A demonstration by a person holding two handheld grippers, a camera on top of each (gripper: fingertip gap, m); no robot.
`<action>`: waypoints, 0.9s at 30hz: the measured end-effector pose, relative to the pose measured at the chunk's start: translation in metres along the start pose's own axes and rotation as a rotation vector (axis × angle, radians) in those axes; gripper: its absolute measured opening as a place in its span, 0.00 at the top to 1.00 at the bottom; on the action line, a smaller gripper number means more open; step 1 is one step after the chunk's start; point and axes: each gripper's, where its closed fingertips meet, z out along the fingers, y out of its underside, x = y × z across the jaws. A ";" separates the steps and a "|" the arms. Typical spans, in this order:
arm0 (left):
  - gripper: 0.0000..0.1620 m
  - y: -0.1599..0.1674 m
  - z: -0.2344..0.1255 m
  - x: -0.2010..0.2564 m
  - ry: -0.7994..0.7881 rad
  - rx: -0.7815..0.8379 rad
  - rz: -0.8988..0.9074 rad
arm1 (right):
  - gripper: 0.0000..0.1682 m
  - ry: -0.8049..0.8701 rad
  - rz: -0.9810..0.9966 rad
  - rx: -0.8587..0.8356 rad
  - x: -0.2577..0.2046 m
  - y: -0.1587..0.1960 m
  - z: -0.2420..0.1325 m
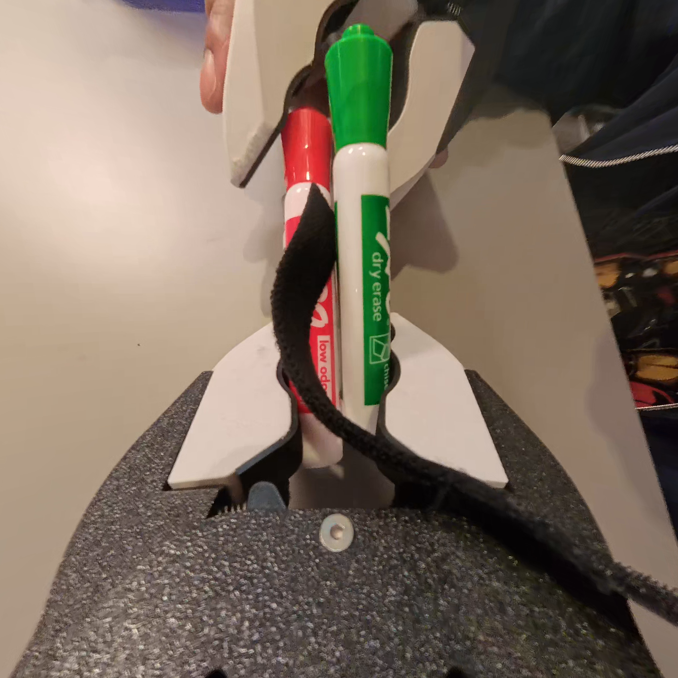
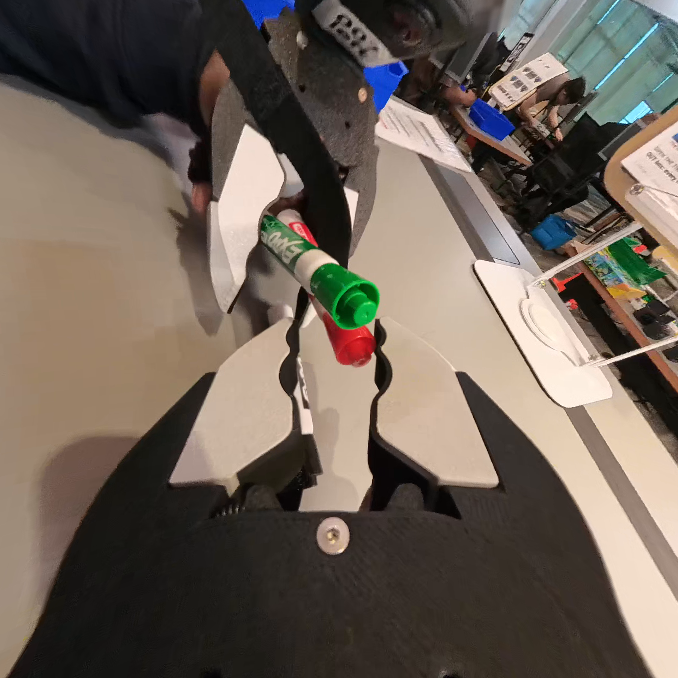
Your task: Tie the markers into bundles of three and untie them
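Observation:
My left gripper (image 1: 335,324) is shut on a green-capped marker (image 1: 361,257) and a red-capped marker (image 1: 308,154) and holds them side by side above the table. A black strap (image 1: 304,293) loops over the red marker and trails off to the lower right. My right gripper (image 2: 336,326) is open, with the green cap (image 2: 345,297) and red cap (image 2: 352,348) at its fingertips. A black-labelled marker (image 2: 304,400) lies along its left finger; I cannot tell whether it is held. The right gripper (image 1: 323,179) also shows in the left wrist view, around the caps.
The beige table (image 2: 110,293) has its edge at the right. A white flat base with a clear stand (image 2: 543,330) sits near that edge. Papers (image 2: 422,135) and blue bins (image 2: 385,80) lie farther back. A dark sleeve (image 1: 587,73) hangs at upper right. The gap from one gripper's tips to the other's is roughly 6 centimetres.

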 end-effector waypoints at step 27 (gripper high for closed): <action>0.72 -0.025 -0.009 0.005 0.103 0.226 -0.214 | 0.71 -0.052 0.326 0.214 0.023 -0.025 -0.020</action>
